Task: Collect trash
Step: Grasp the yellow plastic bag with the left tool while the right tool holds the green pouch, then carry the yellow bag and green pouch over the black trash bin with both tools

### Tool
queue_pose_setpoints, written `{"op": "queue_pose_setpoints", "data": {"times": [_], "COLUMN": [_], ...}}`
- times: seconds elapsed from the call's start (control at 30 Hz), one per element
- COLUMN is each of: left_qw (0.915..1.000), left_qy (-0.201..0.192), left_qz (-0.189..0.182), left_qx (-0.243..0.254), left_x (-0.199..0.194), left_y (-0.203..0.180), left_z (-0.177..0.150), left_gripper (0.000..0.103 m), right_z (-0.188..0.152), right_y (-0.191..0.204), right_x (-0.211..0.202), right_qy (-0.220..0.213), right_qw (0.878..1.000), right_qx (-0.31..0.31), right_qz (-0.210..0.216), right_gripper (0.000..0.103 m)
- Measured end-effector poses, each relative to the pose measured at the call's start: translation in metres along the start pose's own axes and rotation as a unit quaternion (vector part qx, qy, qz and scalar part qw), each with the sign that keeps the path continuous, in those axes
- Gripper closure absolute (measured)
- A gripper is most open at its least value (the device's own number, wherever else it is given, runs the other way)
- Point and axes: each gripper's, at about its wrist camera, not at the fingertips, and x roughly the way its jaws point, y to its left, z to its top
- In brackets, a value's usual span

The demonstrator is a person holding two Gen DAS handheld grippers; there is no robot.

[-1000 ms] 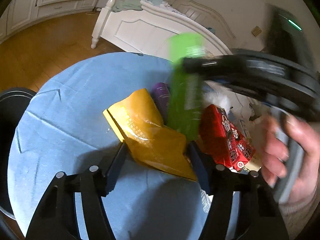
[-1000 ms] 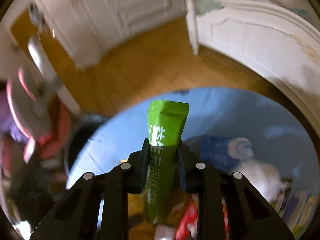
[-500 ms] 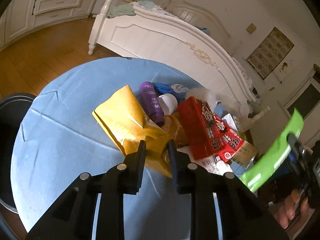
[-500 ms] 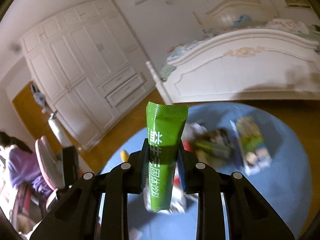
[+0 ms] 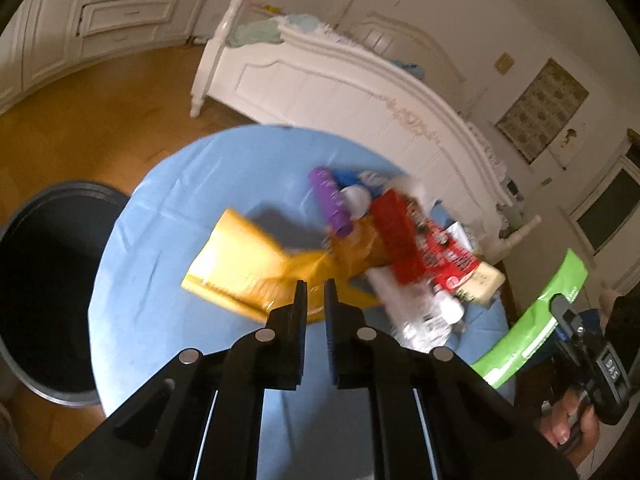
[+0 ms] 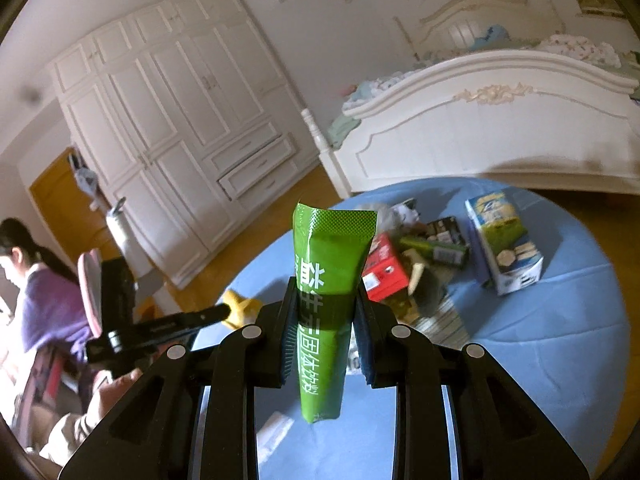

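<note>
Right gripper (image 6: 324, 316) is clamped on a green tube (image 6: 326, 300), held upright above the near edge of the blue round table (image 6: 560, 340). Left gripper (image 5: 315, 300) pinches a yellow bag (image 5: 240, 268) lifted off the table's middle, jaws nearly together. Beside the table's left edge stands a black bin (image 5: 48, 280), its inside dark.

A glossy green plastic tube (image 6: 326, 300), its crimped end finely textured, is being clamped by the matt black plastic right tongs (image 6: 325, 334). Light is being reflected off the shiny yellow foil bag (image 5: 244, 264). The surface (image 5: 192, 200) is being covered by creased matt blue cloth.
</note>
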Motion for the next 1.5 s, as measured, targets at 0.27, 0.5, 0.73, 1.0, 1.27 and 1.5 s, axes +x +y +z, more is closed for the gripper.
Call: {"op": "queue_pose_setpoints", "data": {"times": [0.27, 0.5, 0.73, 1.0, 1.27, 1.5], "left_qw": [0.9969, 0.9876, 0.9863, 0.9386, 0.8964, 0.9226], "left_qy": [-0.018, 0.032, 0.042, 0.094, 0.145, 0.113], "left_qz": [0.075, 0.141, 0.081, 0.022, -0.019, -0.043], "left_qx": [-0.01, 0.061, 0.137, 0.331, 0.418, 0.366], "left_x": [0.006, 0.049, 0.042, 0.024, 0.025, 0.022], "left_y": [-0.008, -0.006, -0.023, -0.048, -0.055, -0.054], "left_z": [0.016, 0.032, 0.018, -0.009, -0.048, -0.055], "left_gripper": [0.008, 0.005, 0.012, 0.016, 0.032, 0.082], "right_z": [-0.013, -0.022, -0.026, -0.03, -0.031, -0.032], "right_y": [0.006, 0.004, -0.003, -0.009, -0.008, -0.002], "right_x": [0.007, 0.003, 0.013, 0.016, 0.015, 0.014], "right_qy": [0.023, 0.024, 0.037, 0.042, 0.041, 0.044], "right_qw": [1.0, 1.0, 0.999, 0.999, 0.999, 0.999], "right_qx": [0.003, -0.001, 0.007, 0.01, 0.006, -0.005], "right_qz": [0.008, 0.008, 0.013, 0.011, 0.008, 0.005], "right_gripper": [0.075, 0.073, 0.073, 0.073, 0.073, 0.073]}}
